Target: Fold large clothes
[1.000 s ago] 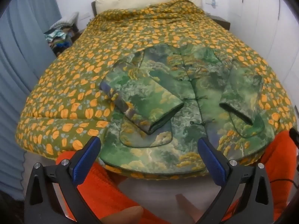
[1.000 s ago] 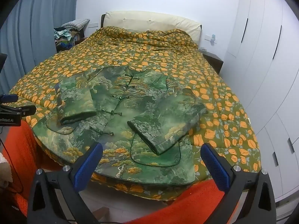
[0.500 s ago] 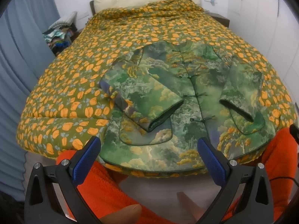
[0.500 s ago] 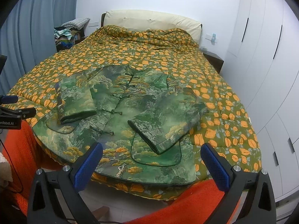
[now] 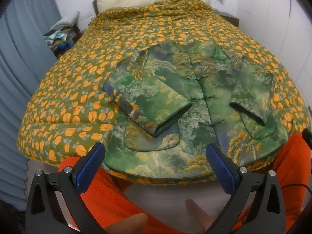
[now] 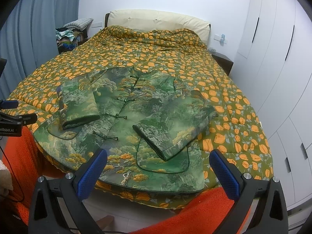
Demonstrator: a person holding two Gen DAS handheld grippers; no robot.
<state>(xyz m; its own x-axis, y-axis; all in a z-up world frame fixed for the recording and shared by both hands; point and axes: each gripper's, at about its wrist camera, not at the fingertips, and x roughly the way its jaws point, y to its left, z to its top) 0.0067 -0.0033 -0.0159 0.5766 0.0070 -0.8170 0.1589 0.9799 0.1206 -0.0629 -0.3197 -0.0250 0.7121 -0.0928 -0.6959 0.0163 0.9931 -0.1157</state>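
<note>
A green landscape-print jacket (image 5: 197,105) (image 6: 134,120) with knot buttons lies flat, front up, near the foot of the bed, hem toward me. Both sleeves are folded in over the body: the left sleeve (image 5: 148,101) (image 6: 78,105) and the right sleeve (image 5: 253,91) (image 6: 175,128). My left gripper (image 5: 156,154) hovers open just short of the hem, nothing between its blue pads. My right gripper (image 6: 159,159) also stands open, above the hem near the right sleeve's cuff. The left gripper's body shows at the left edge of the right wrist view.
The bed carries an olive quilt with orange flowers (image 5: 78,89) (image 6: 234,105) and a cream headboard (image 6: 156,19). Orange fleece sleeves (image 5: 109,198) (image 6: 195,210) lie below the grippers. White wardrobes (image 6: 273,58) stand right, blue curtains (image 6: 29,39) left, a cluttered nightstand (image 6: 66,39) beyond.
Both grippers have drifted slightly forward toward the jacket's hem; the jacket itself has not moved and both grippers stay open.
</note>
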